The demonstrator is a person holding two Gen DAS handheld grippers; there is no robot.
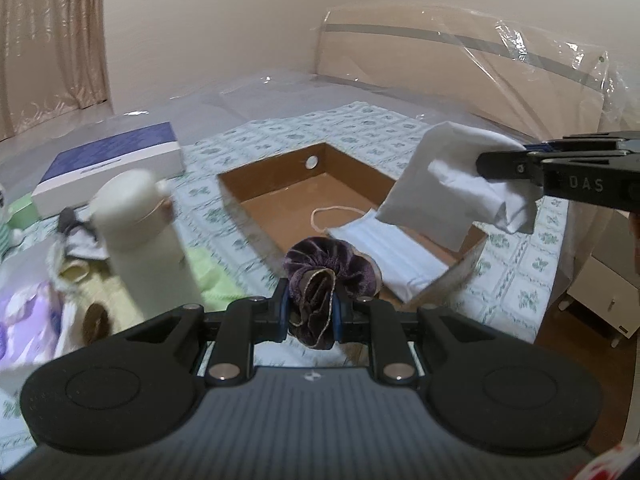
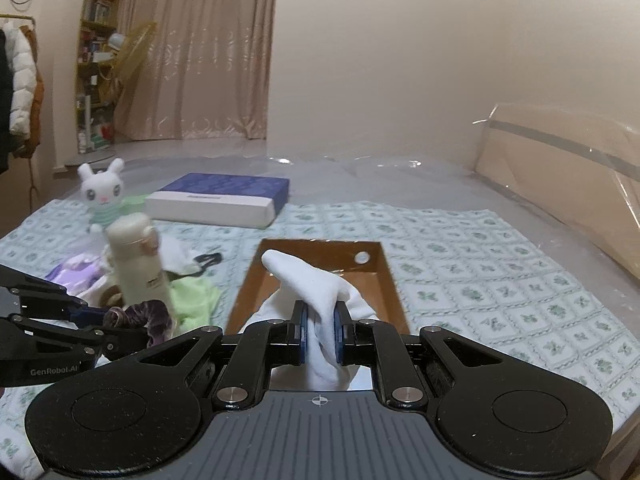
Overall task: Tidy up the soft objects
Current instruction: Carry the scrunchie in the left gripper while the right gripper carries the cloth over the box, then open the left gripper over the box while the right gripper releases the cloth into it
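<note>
Two soft items are shown carried toward an open brown box [image 1: 280, 204] that lies on a bed covered by a patterned quilt [image 2: 480, 264]. The left hand-held gripper [image 1: 310, 312] is clamped on a dark purple scrunchie [image 1: 324, 268], held at the near edge of the box; the right hand-held gripper [image 2: 320, 330] is clamped on a white sock [image 2: 316, 280], which hangs over the box. A face mask [image 1: 392, 252] already lies inside the box, partly draped over its near rim. Several risks may be judged from this arrangement. The sock is pinched at one fold only, so a loose end could catch the box wall and drape outside on release. The scrunchie is gripped by a small part of its ruffle and could slip out before the box is reached. The two grippers converge on one opening and might collide. An upright cream bottle [image 2: 138, 264] stands just beside the left gripper's path and could be knocked over. A bunny toy [image 2: 102, 196] and a blue-and-white carton [image 2: 224, 200] lie farther back. Legible writing is limited to "GenRobot.AI" on the left gripper's side and "DAS" on the right gripper's side; the bottle's label is too blurred to read.
</note>
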